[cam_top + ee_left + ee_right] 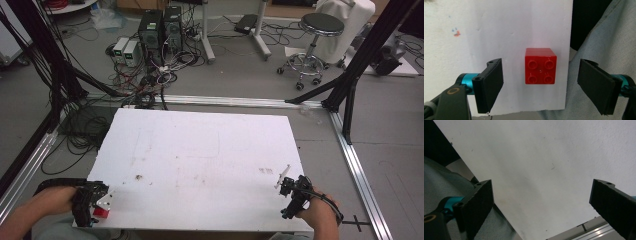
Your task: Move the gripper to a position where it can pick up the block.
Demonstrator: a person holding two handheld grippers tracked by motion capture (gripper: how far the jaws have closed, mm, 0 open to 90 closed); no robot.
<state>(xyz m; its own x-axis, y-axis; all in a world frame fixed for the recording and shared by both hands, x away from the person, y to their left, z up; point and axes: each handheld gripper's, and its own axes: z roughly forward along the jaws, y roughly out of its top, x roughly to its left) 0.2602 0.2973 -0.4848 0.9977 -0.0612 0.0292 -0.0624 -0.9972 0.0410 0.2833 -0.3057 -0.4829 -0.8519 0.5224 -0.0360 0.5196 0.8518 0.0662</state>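
Red brick point(540, 66) sits on the white desk point(200, 150), right at the desk's near-left corner, close to the edge nearest the person. In the left gripper view it lies between the fingers of the left gripper point(546, 85), touching neither; those fingers stand wide apart with gaps on both sides of the brick. From above, the left gripper point(97, 202) hovers over that same corner with the brick point(101, 212) just under it.

Handling guess: small hard plastic block, light, stiff, not fragile. Smooth glossy sides so it could slip if pinched at a tilt; best hold is squarely on two opposite flat side walls, below the studs, fingers parallel to the faces. Sitting so near the edge of the desk, a nudge could push it off.

Look: bright red, square top, four round studs in a two-by-two layout, studs facing up, roughly cube-shaped, clean edges.

Right gripper point(292, 192) is at the desk's near-right corner, well apart from the brick. In its own view the right gripper point(541, 202) has fingers spread wide, nothing between them but bare desk surface.
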